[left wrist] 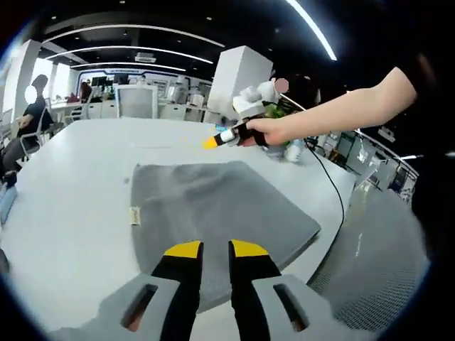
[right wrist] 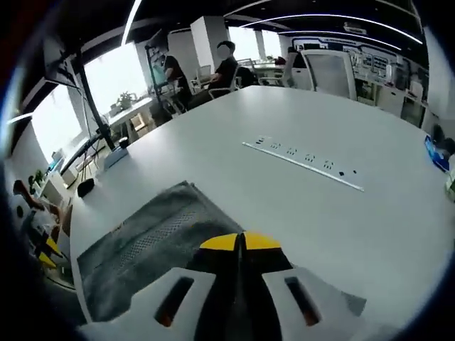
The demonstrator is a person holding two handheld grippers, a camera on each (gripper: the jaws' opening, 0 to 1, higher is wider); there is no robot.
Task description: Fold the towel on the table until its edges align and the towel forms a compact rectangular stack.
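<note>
On the white table (left wrist: 71, 213), the grey towel (left wrist: 220, 206) lies spread flat in a single layer, so no fold appears done and all folding remains. Left gripper (left wrist: 215, 249) hangs above the near edge, jaws slightly apart and empty. Right gripper (right wrist: 242, 242) has its jaws together, holding nothing, over the towel's far corner. The towel's near edge is hidden behind the jaws.

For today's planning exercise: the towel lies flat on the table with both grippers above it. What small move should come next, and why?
Probably lower the left gripper onto the near edge of the grey towel to pinch it. The towel lies spread and unfolded on the table, the left jaws stand slightly apart above it, and the right gripper is shut, holding nothing.
</note>
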